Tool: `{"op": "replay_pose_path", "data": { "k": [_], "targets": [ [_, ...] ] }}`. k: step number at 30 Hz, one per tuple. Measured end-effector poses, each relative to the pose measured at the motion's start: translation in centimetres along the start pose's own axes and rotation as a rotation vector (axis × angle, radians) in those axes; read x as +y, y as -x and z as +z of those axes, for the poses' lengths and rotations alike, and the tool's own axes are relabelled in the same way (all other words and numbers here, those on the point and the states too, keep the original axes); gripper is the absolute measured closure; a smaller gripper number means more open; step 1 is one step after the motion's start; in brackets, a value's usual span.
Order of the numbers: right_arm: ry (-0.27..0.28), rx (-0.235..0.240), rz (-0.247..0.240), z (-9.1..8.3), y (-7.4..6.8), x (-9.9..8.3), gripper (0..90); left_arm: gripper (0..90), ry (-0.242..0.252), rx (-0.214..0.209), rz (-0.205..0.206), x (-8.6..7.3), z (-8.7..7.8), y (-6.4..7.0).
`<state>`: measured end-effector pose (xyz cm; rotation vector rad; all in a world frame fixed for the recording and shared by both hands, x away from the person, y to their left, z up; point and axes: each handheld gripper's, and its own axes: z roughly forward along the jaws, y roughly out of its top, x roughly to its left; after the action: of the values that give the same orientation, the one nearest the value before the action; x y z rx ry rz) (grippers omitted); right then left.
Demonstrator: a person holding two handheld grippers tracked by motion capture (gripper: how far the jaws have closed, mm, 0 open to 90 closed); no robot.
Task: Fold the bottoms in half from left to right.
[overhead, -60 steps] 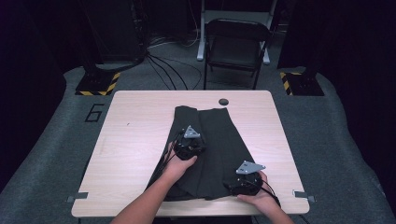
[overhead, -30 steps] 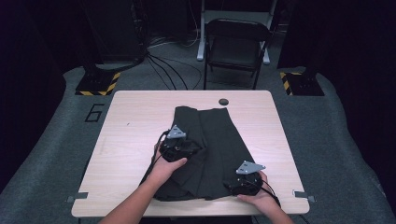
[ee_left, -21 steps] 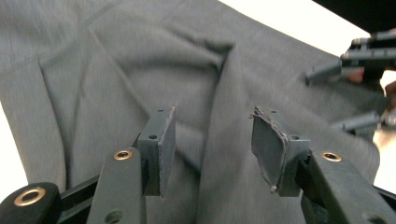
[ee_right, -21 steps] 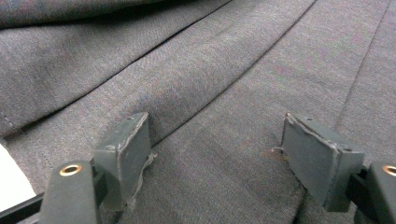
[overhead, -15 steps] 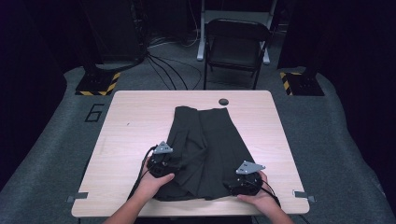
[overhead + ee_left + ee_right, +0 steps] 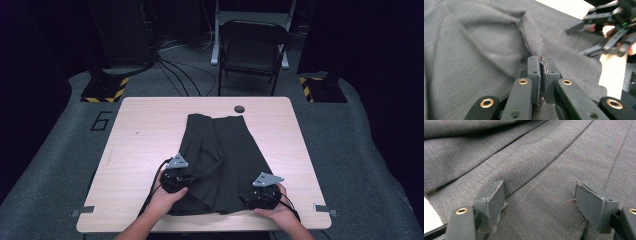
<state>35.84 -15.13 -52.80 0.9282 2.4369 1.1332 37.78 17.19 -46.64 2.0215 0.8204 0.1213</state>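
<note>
A dark grey garment point(image 6: 225, 145) lies lengthwise on the wooden table point(image 6: 145, 135), narrow end far, wide end near. My left gripper point(image 6: 175, 179) is at the garment's near left edge. In the left gripper view it point(image 6: 541, 62) is shut on a raised ridge of the garment point(image 6: 474, 50). My right gripper point(image 6: 261, 193) rests at the near right corner. In the right gripper view it point(image 6: 540, 202) is open, its pads point(image 6: 491, 200) down on the flat cloth point(image 6: 536, 157). The right gripper point(image 6: 599, 32) also appears far off in the left gripper view.
A small round hole point(image 6: 239, 108) marks the table's far edge. Behind the table stands a black folding chair point(image 6: 252, 47). Cables run over the grey floor, which carries a number 6 point(image 6: 102, 120). Bare tabletop lies left and right of the garment.
My left gripper has moved from the garment's middle toward the near left edge, dragging a fold of cloth with it. The right gripper has stayed put.
</note>
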Motion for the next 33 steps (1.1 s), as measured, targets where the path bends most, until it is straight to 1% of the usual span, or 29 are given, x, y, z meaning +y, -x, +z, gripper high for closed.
{"op": "replay_pose_path", "data": {
  "k": [1, 2, 3, 5, 6, 7, 8, 9, 10, 11, 12, 15, 16, 17, 18, 19, 20, 21, 22, 23, 25, 26, 27, 29, 30, 32, 33],
  "targets": [
    [0.000, 0.000, 0.000, 0.0, 0.0, 0.0, 23.5, 85.6, 0.000, 0.000, 0.000, 0.0, 0.0, 0.0],
    [0.000, 0.000, 0.000, 0.0, 0.0, 0.0, 23.5, 85.6, 0.014, -0.008, 0.013, 0.5, 0.1, 0.5],
    [0.001, 0.000, -0.001, 0.0, 0.0, 0.0, 23.5, 85.8, 0.016, -0.016, 0.023, 1.0, 0.3, 0.9],
    [0.000, 0.000, -0.001, 0.0, 0.0, 0.0, 23.5, 85.7, 0.022, -0.032, 0.032, 1.6, 0.6, 1.6],
    [0.001, 0.000, -0.001, 0.0, 0.0, 0.0, 23.5, 85.7, 0.020, -0.034, 0.045, 1.8, 0.8, 1.7],
    [0.001, 0.000, -0.001, 0.0, 0.0, 0.0, 23.5, 85.7, 0.020, -0.034, 0.045, 1.8, 0.8, 1.7],
    [0.000, 0.000, 0.000, 0.0, 0.0, 0.0, 23.5, 85.7, 0.014, -0.047, 0.054, 2.3, 1.4, 2.4],
    [0.001, 0.000, -0.001, 0.0, 0.0, 0.0, 23.5, 85.7, 0.016, -0.047, 0.061, 2.4, 1.8, 2.6],
    [0.000, 0.000, -0.001, 0.0, 0.0, 0.0, 23.5, 85.7, 0.008, -0.055, 0.065, 2.5, 2.1, 2.8],
    [0.000, 0.000, -0.001, 0.0, 0.0, 0.0, 23.5, 85.6, 0.008, -0.055, 0.065, 2.5, 2.1, 2.8],
    [0.000, 0.001, 0.000, 0.0, 0.0, 0.0, 23.5, 85.5, 0.007, -0.061, 0.072, 2.7, 2.8, 3.2],
    [0.001, 0.001, 0.000, 0.0, 0.0, 0.0, 23.6, 83.6, -0.014, -0.078, 0.076, 2.6, 3.9, 3.7],
    [0.001, 0.001, 0.000, 0.0, 0.0, 0.0, 23.6, 81.5, -0.026, -0.087, 0.073, 2.6, 4.3, 3.9],
    [0.001, 0.001, 0.000, 0.0, 0.0, 0.0, 23.6, 77.9, -0.026, -0.087, 0.073, 2.6, 4.3, 3.9],
    [0.000, 0.001, 0.000, 0.0, 0.0, 0.0, 23.6, 72.0, -0.031, -0.099, 0.073, 2.4, 4.9, 4.2],
    [0.000, 0.001, 0.000, 0.0, 0.0, 0.0, 23.6, 69.1, -0.031, -0.099, 0.073, 2.4, 4.9, 4.2],
    [-0.001, 0.001, 0.000, 0.0, 0.0, 0.0, 23.6, 69.1, -0.028, -0.105, 0.080, 2.3, 5.1, 4.5],
    [-0.002, 0.002, 0.000, 0.0, 0.0, 0.0, 23.6, 61.6, -0.026, -0.105, 0.087, 2.3, 5.1, 4.6],
    [-0.001, 0.002, -0.001, 0.0, 0.1, 0.0, 23.7, 59.6, -0.019, -0.106, 0.085, 2.3, 5.0, 4.7],
    [-0.001, 0.002, -0.001, 0.0, 0.1, 0.0, 23.7, 59.6, -0.012, -0.108, 0.088, 2.4, 4.8, 4.8],
    [-0.002, 0.002, -0.002, 0.0, 0.1, 0.0, 23.9, 56.2, 0.005, -0.098, 0.081, 2.5, 4.3, 4.7],
    [-0.002, 0.003, -0.003, 0.0, 0.1, 0.0, 24.0, 55.2, 0.017, -0.085, 0.079, 2.6, 3.8, 4.5],
    [-0.008, 0.006, 0.017, -0.1, 0.0, 0.1, 25.4, 53.8, 0.022, -0.076, 0.079, 2.7, 3.6, 4.4],
    [-0.016, 0.003, 0.012, -0.2, 0.1, 0.2, 27.6, 52.9, 0.034, -0.035, 0.067, 2.7, 2.5, 3.7],
    [-0.021, 0.002, 0.015, -0.3, 0.2, 0.2, 30.4, 52.5, 0.041, -0.026, 0.057, 2.6, 2.0, 3.2],
    [-0.028, 0.005, 0.030, -0.6, 0.4, 0.4, 36.9, 52.2, 0.042, -0.002, 0.053, 2.4, 1.4, 2.6],
    [-0.028, 0.002, 0.041, -0.6, 0.4, 0.4, 38.9, 52.1, 0.040, 0.017, 0.048, 2.3, 0.8, 2.0]
  ]
}}
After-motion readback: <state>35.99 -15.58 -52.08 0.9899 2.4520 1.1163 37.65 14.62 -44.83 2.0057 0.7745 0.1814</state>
